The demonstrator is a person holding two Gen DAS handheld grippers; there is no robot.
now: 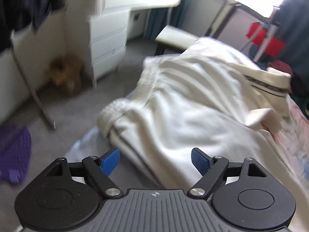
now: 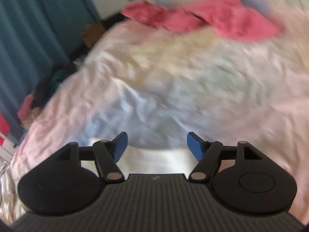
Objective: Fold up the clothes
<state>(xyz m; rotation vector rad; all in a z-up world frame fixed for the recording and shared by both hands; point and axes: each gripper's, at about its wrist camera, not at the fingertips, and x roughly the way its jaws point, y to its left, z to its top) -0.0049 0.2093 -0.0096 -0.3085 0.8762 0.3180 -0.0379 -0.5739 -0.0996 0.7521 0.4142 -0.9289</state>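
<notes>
Left wrist view: garment (image 1: 193, 100) lies spread on the bed (image 1: 293, 135), running from near to far. Drawer unit (image 1: 108, 44) stands far left on the floor; bench (image 1: 173, 36) beyond the bed's far end. Right wrist view: towel (image 2: 212, 17) lies on the bed's far side.

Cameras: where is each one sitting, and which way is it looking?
Left wrist view: sits on the left gripper, looking down along its open blue fingers at a white garment on the bed, with white drawers beyond.
Right wrist view: sits on the right gripper, open, looking down across the bed's pale cover at a pink cloth.
Shared: the bed; each shows only its own gripper.
</notes>
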